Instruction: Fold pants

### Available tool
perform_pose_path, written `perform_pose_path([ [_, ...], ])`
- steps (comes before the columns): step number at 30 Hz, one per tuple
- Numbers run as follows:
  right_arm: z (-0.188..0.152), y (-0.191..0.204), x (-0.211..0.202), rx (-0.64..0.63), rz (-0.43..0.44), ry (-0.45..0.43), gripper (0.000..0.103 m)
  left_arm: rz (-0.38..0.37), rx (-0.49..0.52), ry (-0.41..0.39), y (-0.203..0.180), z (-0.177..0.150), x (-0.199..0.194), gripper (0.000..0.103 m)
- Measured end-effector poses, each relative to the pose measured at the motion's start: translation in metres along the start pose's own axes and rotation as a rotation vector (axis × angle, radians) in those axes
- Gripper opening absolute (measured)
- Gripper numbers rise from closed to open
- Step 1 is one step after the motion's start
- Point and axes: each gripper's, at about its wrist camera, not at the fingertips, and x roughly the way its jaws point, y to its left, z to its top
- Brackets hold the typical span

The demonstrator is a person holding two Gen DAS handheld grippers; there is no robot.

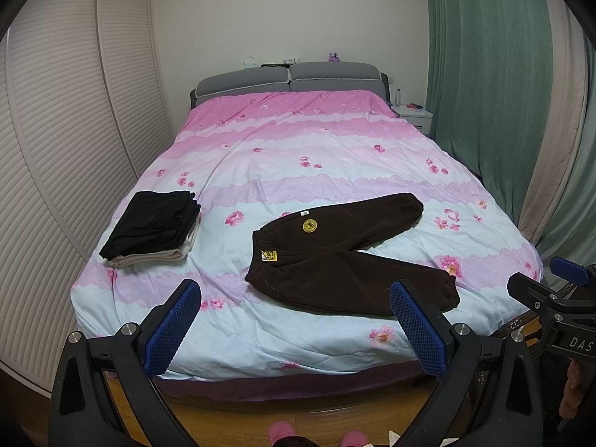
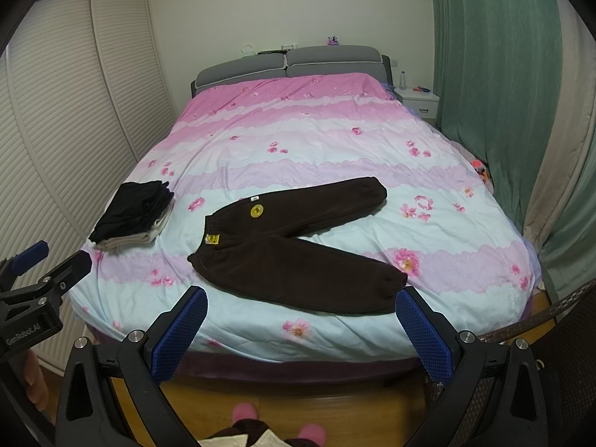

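Dark brown child's pants (image 1: 335, 257) with yellow patches lie flat on the bed's flowered cover (image 1: 298, 156), waistband to the left, legs spread in a V to the right. They also show in the right wrist view (image 2: 294, 246). My left gripper (image 1: 294, 298) is open and empty, held off the foot of the bed, short of the near leg. My right gripper (image 2: 303, 301) is open and empty, also at the foot of the bed. Each gripper shows at the edge of the other's view: the right one (image 1: 551, 279), the left one (image 2: 48, 260).
A stack of folded black and beige clothes (image 1: 152, 227) lies on the bed's left side. Louvred wardrobe doors (image 1: 67, 149) stand left, green curtains (image 1: 495, 93) right, a white nightstand (image 1: 413, 113) by the headboard. A wicker chair edge (image 2: 558, 316) sits at right.
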Motion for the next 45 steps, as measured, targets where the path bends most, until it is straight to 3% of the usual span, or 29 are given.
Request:
perform_pose_path([
  [16,-0.002,0.007,0.008,-0.001,0.008,0.017,0.102,0.004,0.002,0.015,-0.002,-0.003,0.005,0.103],
  [26,-0.004,0.003,0.036,0.018,0.015,0.072,0.102,0.027,0.015,0.096,-0.006,-0.009,0.045,0.103],
  [32,-0.019,0.006,0.083,0.057,0.021,0.15,0.102,0.066,0.078,0.169,0.0,-0.028,0.105,0.103],
  [41,-0.057,-0.009,0.209,0.241,-0.033,0.351,0.102,-0.047,0.153,0.329,0.014,-0.04,0.248,0.103],
  [45,-0.067,-0.022,0.259,0.357,-0.077,0.405,0.102,-0.078,0.109,0.456,0.02,-0.043,0.32,0.103],
])
